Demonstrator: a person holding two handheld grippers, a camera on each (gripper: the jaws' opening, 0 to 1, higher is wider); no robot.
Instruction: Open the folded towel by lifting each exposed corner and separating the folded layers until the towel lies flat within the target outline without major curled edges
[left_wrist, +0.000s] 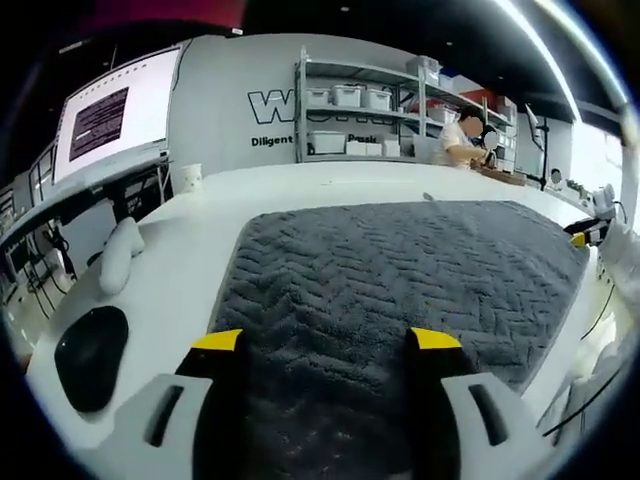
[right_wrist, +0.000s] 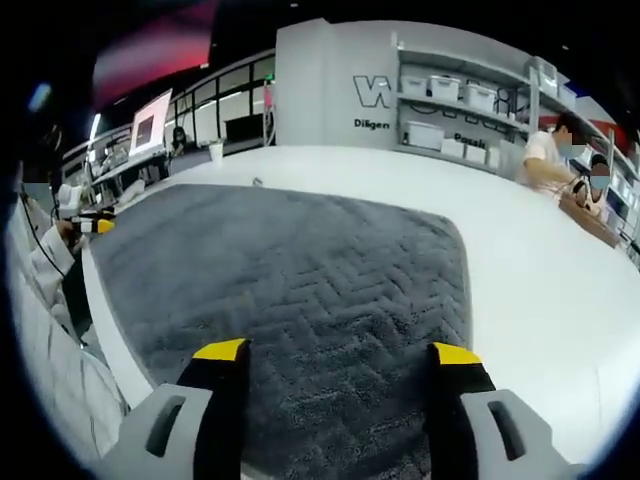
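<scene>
Bright, even indoor light from overhead; long ceiling light strips (left_wrist: 560, 60) streak across the upper right of the left gripper view and blow out to pure white. The glossy white table top (left_wrist: 190, 270) reflects the light and is nearly overexposed, with little surface detail. The dark grey herringbone-textured towel (right_wrist: 300, 270) is well exposed, weave sharp in the centre, softer towards its far edge. Shadows are faint and diffuse, only a slight darkening under the towel's near edge. Strong fisheye bending: table edges and the white metal shelving rack (left_wrist: 360, 110) curve. Background people are small and soft. A red out-of-focus smear (right_wrist: 150, 50) sits at top left of the right gripper view.
</scene>
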